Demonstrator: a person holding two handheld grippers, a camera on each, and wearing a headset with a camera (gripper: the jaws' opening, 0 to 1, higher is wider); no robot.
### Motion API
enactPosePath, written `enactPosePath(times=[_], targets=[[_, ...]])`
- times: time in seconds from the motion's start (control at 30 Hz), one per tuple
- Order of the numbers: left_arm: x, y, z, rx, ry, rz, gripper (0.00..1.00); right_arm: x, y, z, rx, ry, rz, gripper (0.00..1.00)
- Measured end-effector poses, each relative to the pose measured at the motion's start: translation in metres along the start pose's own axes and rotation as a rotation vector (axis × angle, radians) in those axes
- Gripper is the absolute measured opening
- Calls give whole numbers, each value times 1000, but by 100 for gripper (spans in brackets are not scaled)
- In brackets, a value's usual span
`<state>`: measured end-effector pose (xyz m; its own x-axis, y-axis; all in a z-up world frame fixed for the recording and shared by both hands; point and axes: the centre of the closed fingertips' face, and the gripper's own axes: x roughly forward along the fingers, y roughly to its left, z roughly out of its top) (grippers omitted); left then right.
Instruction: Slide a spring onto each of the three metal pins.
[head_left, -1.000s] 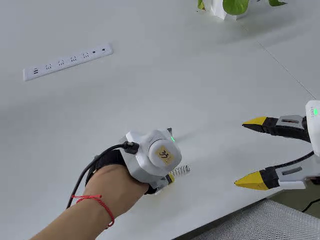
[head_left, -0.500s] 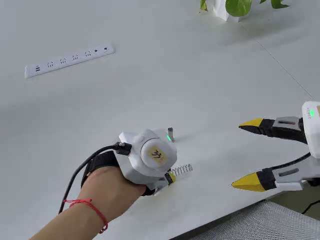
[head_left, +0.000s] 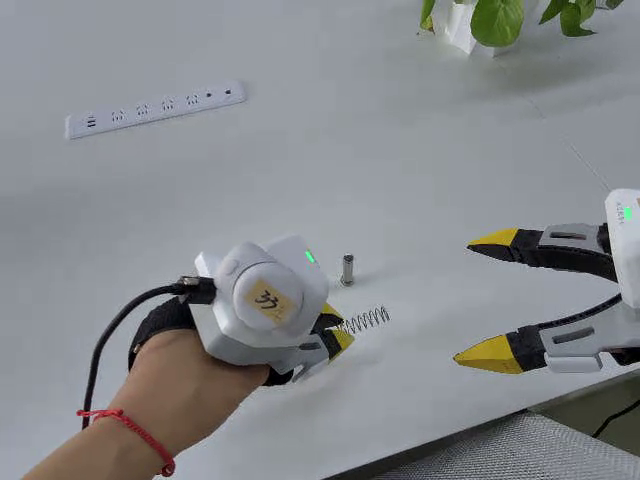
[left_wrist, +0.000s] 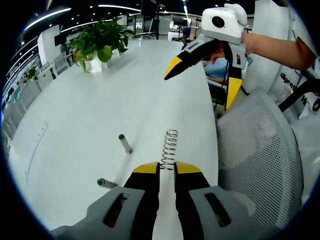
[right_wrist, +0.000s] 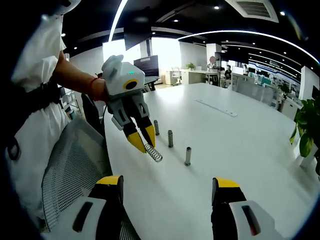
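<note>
My left gripper (head_left: 335, 335) is shut on one end of a small coil spring (head_left: 365, 320), which sticks out low over the white table (head_left: 400, 150). A bare metal pin (head_left: 348, 268) stands upright just beyond the spring. In the left gripper view the spring (left_wrist: 170, 146) points forward from my left gripper (left_wrist: 167, 167), with the pin (left_wrist: 124, 143) to its left and a second pin (left_wrist: 106, 183) nearer. The right gripper view shows three pins in a row: two ribbed ones (right_wrist: 156, 127) (right_wrist: 170, 138) and the bare one (right_wrist: 188, 156). My right gripper (head_left: 485, 298) hangs open to the right, holding nothing.
A white power strip (head_left: 155, 105) lies at the far left of the table. A potted plant (head_left: 480, 20) stands at the far right corner. The table's front edge runs just under the right gripper, with a grey mesh chair (head_left: 520, 450) below it.
My left hand has drawn back to the left and turned, uncovering the bare pin; the spring stays in its jaws. The right gripper has hardly moved. The head camera shifted slightly.
</note>
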<state>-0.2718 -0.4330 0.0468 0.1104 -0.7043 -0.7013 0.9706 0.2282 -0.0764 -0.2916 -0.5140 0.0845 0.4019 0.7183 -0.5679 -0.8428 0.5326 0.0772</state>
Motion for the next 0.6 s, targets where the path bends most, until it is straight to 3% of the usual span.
enactPosePath(times=[0.27,0.6], targets=[[-24,-5,19,-39,-125,20,7,3,8,34,-15,-43,55,60],[-56,-11,37,-66,-268,44,7,8,29,77,-23,-90,176,40]])
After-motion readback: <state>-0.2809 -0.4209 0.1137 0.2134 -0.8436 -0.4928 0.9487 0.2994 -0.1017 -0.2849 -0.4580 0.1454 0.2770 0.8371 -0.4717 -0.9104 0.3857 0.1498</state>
